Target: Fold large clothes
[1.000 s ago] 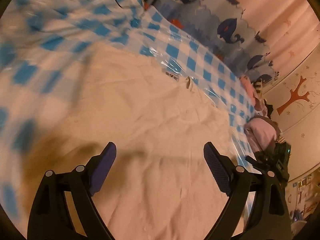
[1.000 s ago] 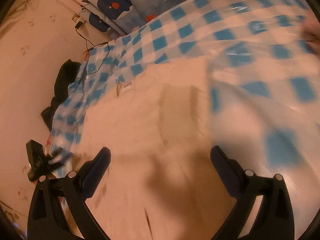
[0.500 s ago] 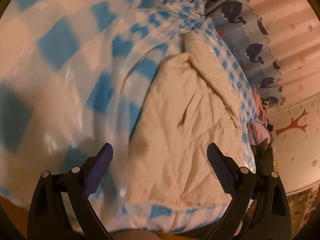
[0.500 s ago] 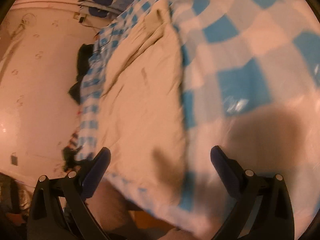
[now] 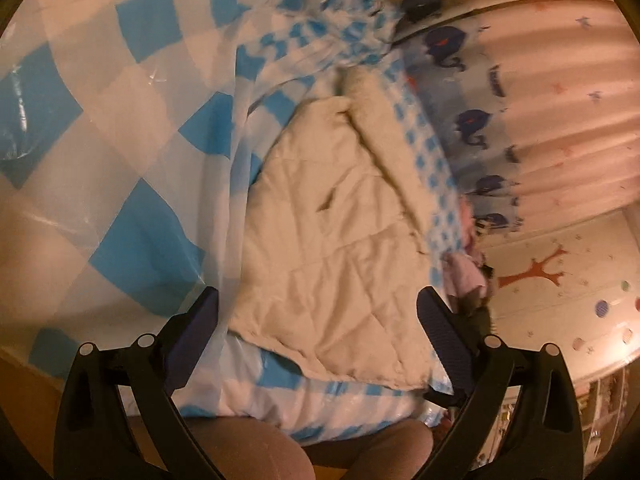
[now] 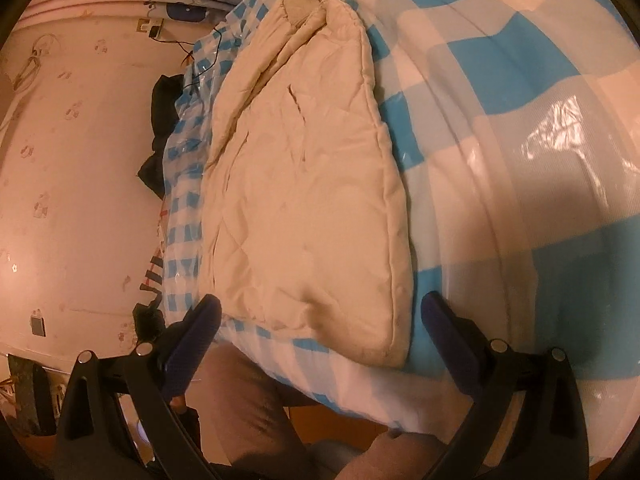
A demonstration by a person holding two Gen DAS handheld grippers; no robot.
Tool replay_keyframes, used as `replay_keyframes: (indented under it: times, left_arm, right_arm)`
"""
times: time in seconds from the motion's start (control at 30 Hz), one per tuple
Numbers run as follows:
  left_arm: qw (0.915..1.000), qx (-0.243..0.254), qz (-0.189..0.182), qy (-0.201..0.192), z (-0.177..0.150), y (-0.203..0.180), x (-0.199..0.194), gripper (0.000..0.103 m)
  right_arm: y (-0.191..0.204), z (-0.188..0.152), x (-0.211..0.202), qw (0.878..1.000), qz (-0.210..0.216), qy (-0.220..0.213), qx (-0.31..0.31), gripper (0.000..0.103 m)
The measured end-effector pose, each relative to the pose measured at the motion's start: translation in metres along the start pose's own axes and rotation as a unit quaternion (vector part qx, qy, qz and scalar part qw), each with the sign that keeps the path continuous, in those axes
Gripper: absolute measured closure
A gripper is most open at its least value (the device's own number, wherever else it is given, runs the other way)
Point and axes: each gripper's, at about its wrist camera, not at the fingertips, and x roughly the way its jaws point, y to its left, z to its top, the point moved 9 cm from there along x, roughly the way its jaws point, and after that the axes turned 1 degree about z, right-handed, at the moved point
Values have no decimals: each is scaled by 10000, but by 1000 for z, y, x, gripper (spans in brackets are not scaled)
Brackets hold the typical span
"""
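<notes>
The cream quilted padded garment (image 5: 332, 248) (image 6: 308, 184) lies folded into a long narrow shape on a glossy blue-and-white checked plastic cover (image 5: 120, 128) (image 6: 520, 100) that is spread over a bed. We see its near corner close to the bed edge, between our two grippers. Behind the bed hangs a curtain with dark blue whales (image 5: 472, 128), and beside it a pale wall with an orange tree sticker (image 5: 536, 270). On the other side, a dark cloth (image 6: 162, 108) lies against a pinkish wall (image 6: 80, 160).

One second ago the garment filled both views as a flat wide sheet; now we look at it from the foot of the bed, and our knees (image 5: 256, 452) are visible below. The left gripper (image 5: 320, 344) has just been opening and stands wide with nothing gripped. The right gripper (image 6: 320, 332) is spread wide too, holding nothing.
</notes>
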Motion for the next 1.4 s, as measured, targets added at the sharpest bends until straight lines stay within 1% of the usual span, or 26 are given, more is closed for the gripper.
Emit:
replay_keyframes:
  times: [0.03, 0.07, 0.13, 0.27, 0.3, 0.37, 0.43, 0.47, 0.53, 0.6, 0.63, 0.67, 0.7, 0.73, 0.83, 0.93, 0.97, 1.0, 1.03, 1.07, 1.1, 1.13, 1.17, 1.23, 1.33, 1.4]
  left_arm:
    - [9999, -62, -116, 48, -3, 1, -1, 10]
    - [9991, -175, -329, 185, -9, 3, 0, 9]
    - [9982, -236, -474, 296, -16, 5, 0, 9]
    - [9962, -106, -857, 145, -32, -5, -16, 9]
    - [9960, -46, -874, 175, -35, -8, -15, 9]
    - [9959, 64, -831, 345, -41, -11, -7, 9]
    - [9957, 27, -759, 536, -42, -9, 7, 9]
    - [9960, 29, -668, 590, -41, -6, 12, 9]
    - [9974, -52, -253, 666, -34, 9, 27, 9]
    - [9978, -336, 69, 571, -22, 28, 32, 9]
    - [9973, -490, 200, 505, -16, 37, 32, 9]
    - [9963, -704, 175, 460, -11, 44, 33, 9]
    - [9957, -789, 164, 459, -9, 46, 33, 9]
    - [9956, -801, 231, 437, -8, 47, 33, 9]
    - [9972, -424, 444, 420, -10, 38, 36, 9]
    - [9987, -238, 154, 416, -9, 22, 38, 9]
    - [9992, -78, -1, 401, -9, 9, 38, 9]
    - [9991, 52, -145, 385, -8, -1, 37, 9]
    - [9989, 149, -241, 375, -7, -10, 36, 9]
    - [9987, 234, -264, 367, -5, -18, 35, 9]
    - [9988, 268, -187, 370, -4, -18, 35, 9]
    - [9988, 272, -9, 401, -1, -16, 37, 9]
    - [9987, 219, 61, 456, 1, -13, 39, 9]
    - [9982, 86, 162, 571, 1, -2, 41, 9]
    - [9974, 121, 245, 673, -3, 8, 43, 9]
    - [9965, 144, 344, 751, -5, 16, 45, 9]
  right_arm:
    - [-3, -1, -1, 10000, -15, 14, -16, 7]
    - [-4, -1, 0, 10000, -44, 21, -14, 7]
    - [-2, -1, 2, 10000, -30, 27, -1, 7]
    - [5, -1, 11, 9999, -10, 101, -88, 7]
    - [4, -1, 13, 9999, -38, 124, -98, 7]
    - [4, 0, 15, 9999, -15, 133, -73, 7]
    - [9, 1, 17, 9998, 131, 114, -32, 7]
    - [15, 1, 15, 9995, 307, 83, -37, 7]
    - [26, 1, 13, 9980, 632, 8, -85, 7]
    - [35, 2, 7, 9964, 824, -82, -187, 7]
    - [36, 2, 6, 9961, 846, -92, -216, 7]
    - [36, 2, 5, 9961, 848, -94, -222, 7]
    - [32, 2, 6, 9967, 784, -63, -186, 7]
    - [27, 1, 7, 9977, 660, -21, -142, 7]
    - [10, 0, 11, 9990, 433, 86, -26, 7]
    - [7, 3, 13, 9987, 511, 25, 77, 7]
    - [13, 5, 12, 9973, 724, -22, 74, 7]
    - [23, 7, 9, 9943, 1057, -79, 51, 7]
    - [29, 8, 8, 9925, 1217, -122, 42, 7]
    - [37, 11, 4, 9898, 1414, -199, -7, 7]
    - [40, 12, 2, 9891, 1454, -216, -38, 7]
    - [41, 13, 2, 9895, 1428, -204, -63, 7]
    - [38, 13, 5, 9919, 1258, -150, -61, 7]
    - [29, 12, 6, 9944, 1049, -85, -46, 7]
    - [11, 9, 8, 9967, 809, -24, 83, 7]
    - [9, 8, 10, 9963, 849, -25, 106, 7]
